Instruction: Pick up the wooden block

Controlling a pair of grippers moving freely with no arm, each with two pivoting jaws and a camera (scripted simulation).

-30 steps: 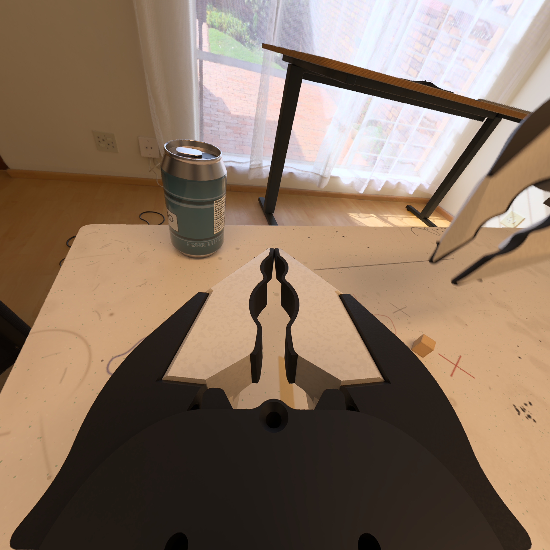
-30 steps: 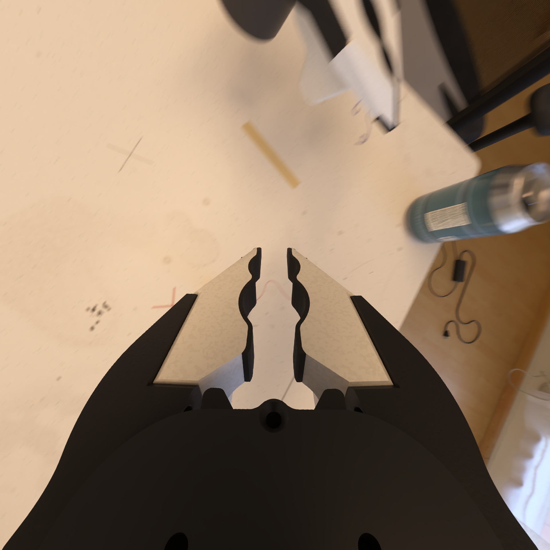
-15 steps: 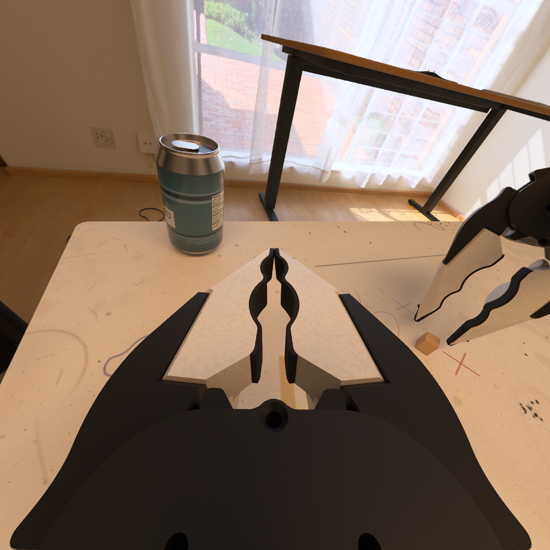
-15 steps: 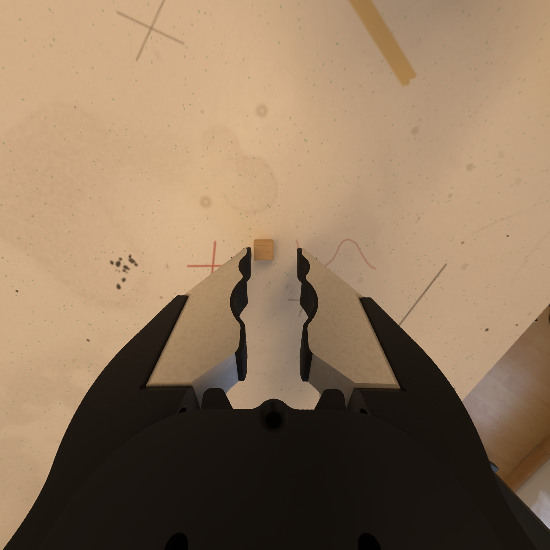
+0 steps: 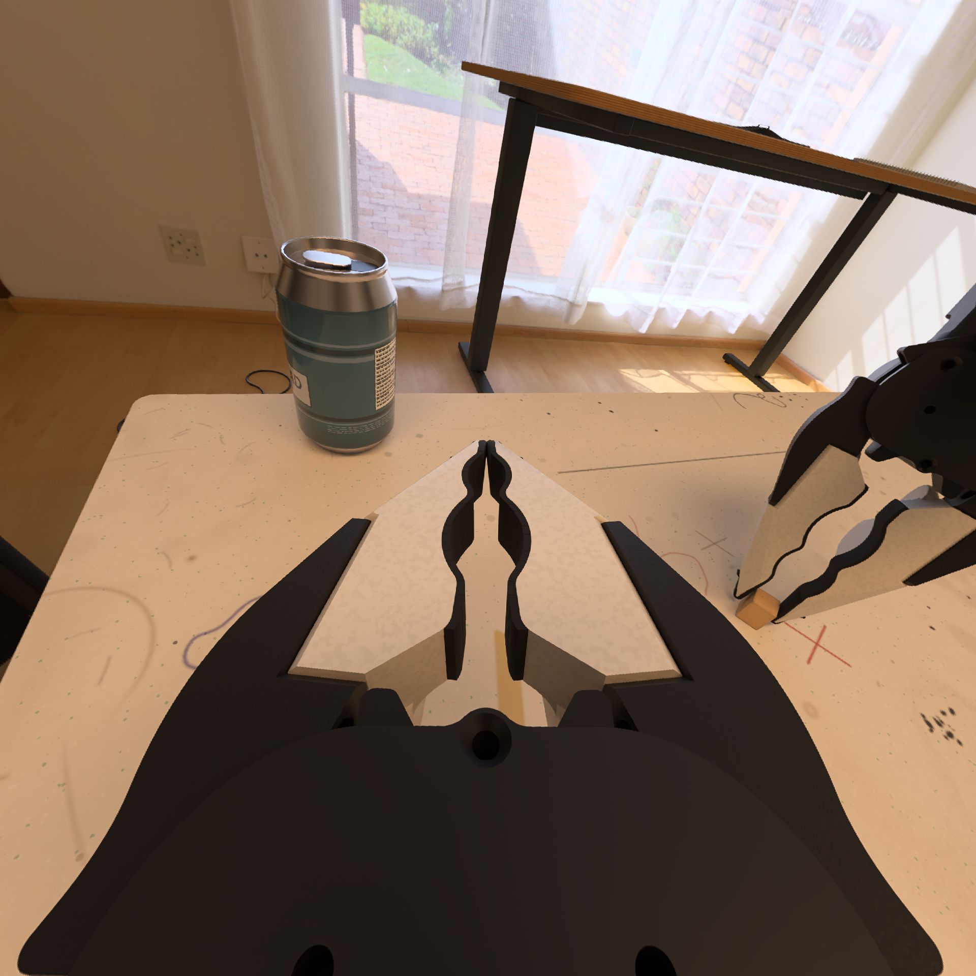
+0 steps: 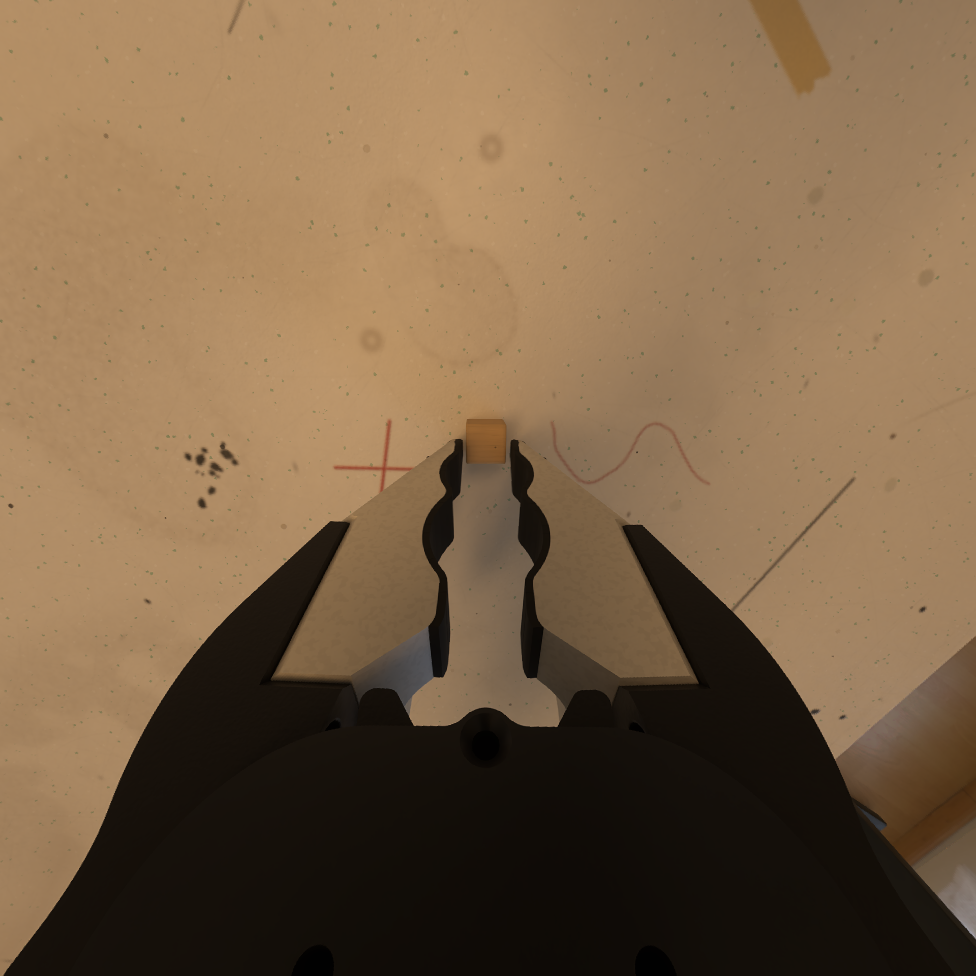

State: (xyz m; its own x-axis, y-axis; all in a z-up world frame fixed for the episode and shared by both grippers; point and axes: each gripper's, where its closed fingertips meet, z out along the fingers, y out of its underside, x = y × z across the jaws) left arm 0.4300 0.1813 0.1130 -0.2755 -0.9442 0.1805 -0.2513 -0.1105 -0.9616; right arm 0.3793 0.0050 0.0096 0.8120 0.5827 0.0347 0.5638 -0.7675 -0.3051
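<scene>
I am judging the wooden block (image 6: 486, 441) to be light, stiff and not fragile, though small enough to squirt out of a crooked pinch — so I am taking it across its two flat side faces, low, with the very tips. It is a pale tan cube with crisp edges, lying on the speckled table (image 6: 211, 211) between a red cross (left) and a red squiggle. My right gripper (image 6: 486, 449) is bracketing it, jaws parted; my left gripper (image 5: 486, 446) is idling pressed together near the can (image 5: 340, 348).
</scene>
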